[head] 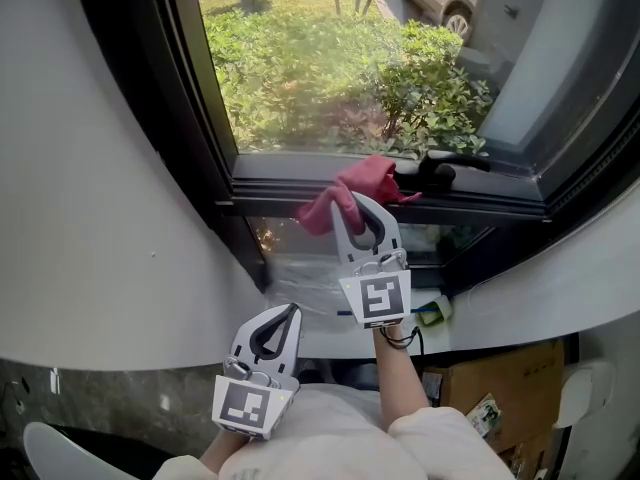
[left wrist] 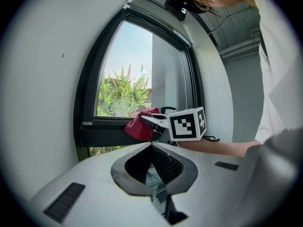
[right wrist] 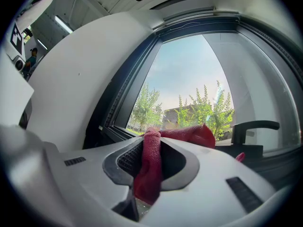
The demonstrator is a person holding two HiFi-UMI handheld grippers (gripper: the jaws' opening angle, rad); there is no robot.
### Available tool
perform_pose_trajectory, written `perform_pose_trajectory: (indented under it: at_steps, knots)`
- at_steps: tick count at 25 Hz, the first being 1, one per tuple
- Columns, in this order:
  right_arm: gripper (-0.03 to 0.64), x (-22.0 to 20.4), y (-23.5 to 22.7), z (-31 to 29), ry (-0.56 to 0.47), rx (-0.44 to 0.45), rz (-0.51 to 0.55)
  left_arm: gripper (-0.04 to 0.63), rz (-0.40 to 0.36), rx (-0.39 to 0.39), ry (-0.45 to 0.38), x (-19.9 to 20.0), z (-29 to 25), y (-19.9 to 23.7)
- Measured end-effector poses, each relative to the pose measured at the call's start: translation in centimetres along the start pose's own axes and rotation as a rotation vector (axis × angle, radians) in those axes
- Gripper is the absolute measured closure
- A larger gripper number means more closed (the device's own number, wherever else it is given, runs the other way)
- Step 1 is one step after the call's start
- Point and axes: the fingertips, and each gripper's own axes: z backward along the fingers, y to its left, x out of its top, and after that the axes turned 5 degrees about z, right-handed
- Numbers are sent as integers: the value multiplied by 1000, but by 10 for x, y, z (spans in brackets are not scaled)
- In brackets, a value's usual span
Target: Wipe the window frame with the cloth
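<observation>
Where the cloth sits: the red woven cloth (head: 352, 190) is bunched on the lower rail of the black metal window frame (head: 270, 173), just beside the black lever handle (head: 445, 171).
Right claw: my right gripper (head: 362, 208) has its jaws pinched on a fold of the cloth; its own view shows red weave filling the gap between them.
Left claw: my left gripper (head: 287, 318) hangs low, well apart from the frame, its jaws pressed together with nothing between them.
Handling: I judge the cloth light, soft and limp. It will drape and drag rather than push, so it only wipes where I press it down.
Where to hold: near the middle of the bunch, as now, leaving a pad of cloth ahead of the jaws.
Long axis: in the head view it lies roughly along the rail, slanting from lower left to upper right.
Pointing: the thick end points toward the handle, and the loose tail droops over the rail's near edge at the left.
</observation>
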Motion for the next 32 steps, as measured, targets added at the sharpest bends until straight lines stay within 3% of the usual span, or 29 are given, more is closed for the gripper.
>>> perform_pose_trajectory:
  at_steps: [32]
  knots:
    - [534,-3,-23,12,-19,-51,9,587,6,-10,-1,-1,-8,-1]
